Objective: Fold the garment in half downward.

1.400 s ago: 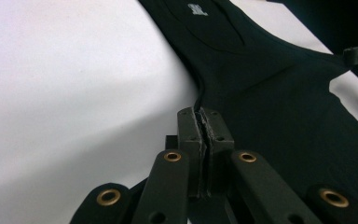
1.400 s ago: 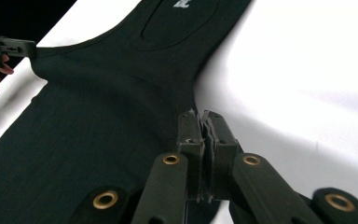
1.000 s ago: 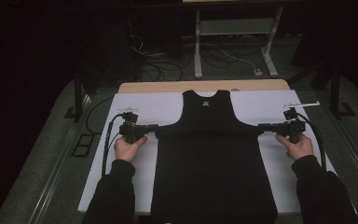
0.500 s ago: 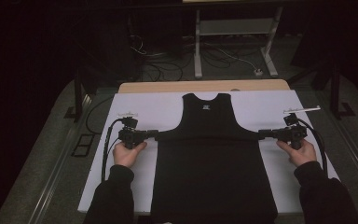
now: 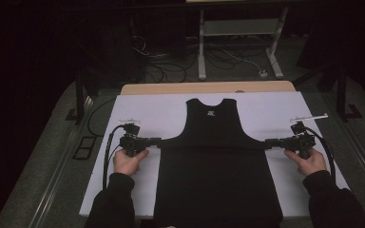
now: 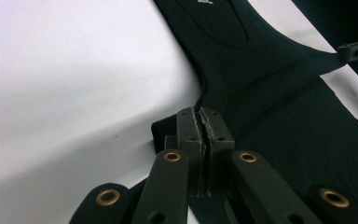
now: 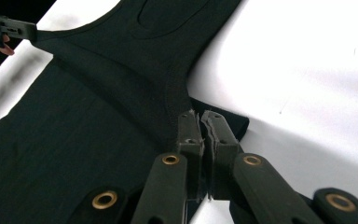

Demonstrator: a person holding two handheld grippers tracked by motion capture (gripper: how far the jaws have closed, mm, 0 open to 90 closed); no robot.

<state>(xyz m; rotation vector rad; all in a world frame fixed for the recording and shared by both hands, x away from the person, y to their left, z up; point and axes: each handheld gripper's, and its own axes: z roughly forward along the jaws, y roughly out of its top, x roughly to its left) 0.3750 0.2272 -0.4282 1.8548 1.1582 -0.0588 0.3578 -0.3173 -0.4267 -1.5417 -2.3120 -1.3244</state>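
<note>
Black sleeveless fabric top [image 5: 217, 166] flat on white board [image 5: 142, 109], stretched between left gripper [image 5: 158, 141] and right gripper [image 5: 267, 142], each clamped on a side corner.

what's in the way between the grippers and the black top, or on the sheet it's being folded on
Nothing visible. The left gripper and right gripper are each shut on a side edge of the black top, stretched taut between them. The white sheet around it is bare.
</note>
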